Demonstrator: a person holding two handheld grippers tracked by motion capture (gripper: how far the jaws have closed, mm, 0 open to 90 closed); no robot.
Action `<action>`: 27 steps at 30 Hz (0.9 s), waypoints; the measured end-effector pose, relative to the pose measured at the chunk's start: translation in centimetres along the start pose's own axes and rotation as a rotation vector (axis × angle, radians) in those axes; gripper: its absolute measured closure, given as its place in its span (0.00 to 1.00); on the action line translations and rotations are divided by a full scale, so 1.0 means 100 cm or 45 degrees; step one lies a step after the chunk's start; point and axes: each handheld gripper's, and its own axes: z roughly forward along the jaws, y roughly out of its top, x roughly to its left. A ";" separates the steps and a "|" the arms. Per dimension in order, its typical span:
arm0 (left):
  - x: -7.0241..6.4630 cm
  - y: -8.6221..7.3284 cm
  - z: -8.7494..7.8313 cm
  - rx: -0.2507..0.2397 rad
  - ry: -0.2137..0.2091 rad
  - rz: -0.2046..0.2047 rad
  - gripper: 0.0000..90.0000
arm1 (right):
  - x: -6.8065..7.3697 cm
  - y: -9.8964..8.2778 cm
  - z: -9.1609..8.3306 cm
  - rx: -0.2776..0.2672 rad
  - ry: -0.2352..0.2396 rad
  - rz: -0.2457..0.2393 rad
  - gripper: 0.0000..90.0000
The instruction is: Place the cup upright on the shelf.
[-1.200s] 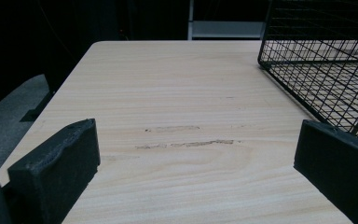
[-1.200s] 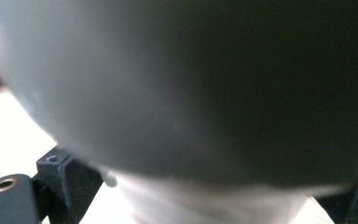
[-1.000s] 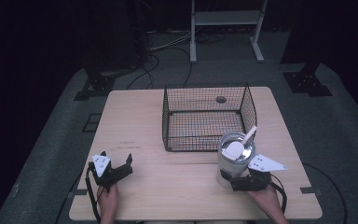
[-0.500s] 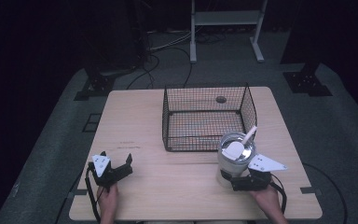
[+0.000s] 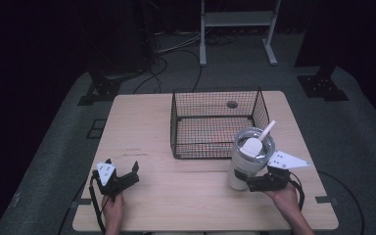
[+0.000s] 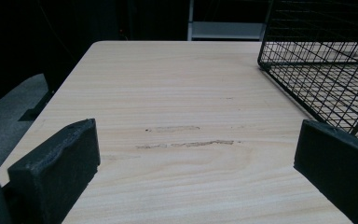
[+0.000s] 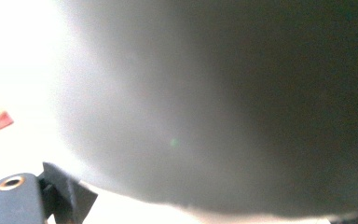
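A white tumbler [image 5: 247,164] with a clear lid and a white straw stands upright on the wooden table [image 5: 176,196], just in front of the wire basket's right corner. My right gripper [image 5: 248,185] holds it low on its body from the near right side; in the right gripper view the tumbler's pale wall [image 7: 214,102] sits right against the camera between the jaws. My left gripper [image 5: 122,166] rests at the table's near left, jaws wide apart [image 6: 196,154] with bare wood between them.
A black wire basket [image 5: 215,91] stands at the middle back of the table with nothing in it; its near left corner [image 6: 321,70] shows ahead and right of the left gripper. Faint scuff marks [image 6: 186,142] cross the wood. Cables and stand feet lie on the floor beyond.
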 end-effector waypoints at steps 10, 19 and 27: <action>0.001 0.000 0.000 -0.002 -0.001 -0.007 0.00 | -0.014 0.064 0.016 -0.019 0.059 -0.045 0.11; 0.002 0.000 0.000 -0.004 -0.007 -0.011 0.00 | -0.039 0.110 0.060 -0.036 0.128 -0.082 0.10; 0.002 0.000 0.000 -0.003 -0.012 -0.020 0.00 | -0.061 0.133 0.108 0.014 0.156 -0.148 0.10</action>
